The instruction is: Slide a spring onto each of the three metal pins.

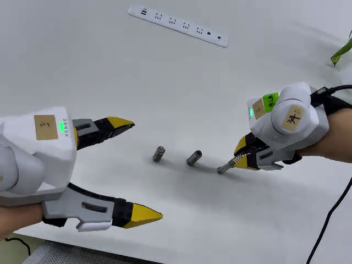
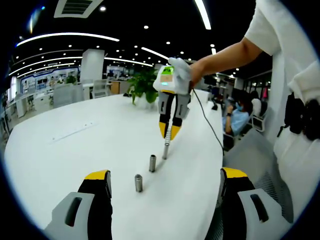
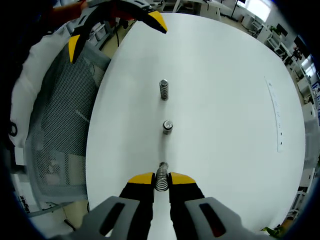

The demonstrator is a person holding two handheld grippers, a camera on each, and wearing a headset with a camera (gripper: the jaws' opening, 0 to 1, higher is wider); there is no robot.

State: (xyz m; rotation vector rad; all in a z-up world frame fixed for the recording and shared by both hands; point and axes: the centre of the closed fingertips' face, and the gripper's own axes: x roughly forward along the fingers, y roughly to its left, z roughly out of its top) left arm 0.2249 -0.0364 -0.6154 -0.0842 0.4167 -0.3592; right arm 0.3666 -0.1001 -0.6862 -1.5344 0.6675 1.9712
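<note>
Left claw (image 1: 146, 170): held wide apart above the desk (image 1: 220, 82).
Left pin (image 1: 158, 154), middle pin (image 1: 193, 158): mid-desk, apparently already sprung.
Right pin (image 1: 221, 170): last spring (image 1: 236, 160) partly on.
Right claw (image 1: 242, 157): clamped on the spring.
Next: spring to be pushed down, then released.

there were three metal pins: a left pin (image 1: 159, 154), a middle pin (image 1: 193, 158) and a right pin (image 1: 221, 170). three springs were counted, one on each pin, the third spring (image 1: 236, 160) among them. two grippers showed, a left gripper (image 1: 146, 170) and a right gripper (image 1: 241, 157), each with two yellow-tipped jaws. one power strip (image 1: 177, 25), one black cable (image 1: 329, 221) and one white table (image 1: 165, 82) completed the count.
</note>
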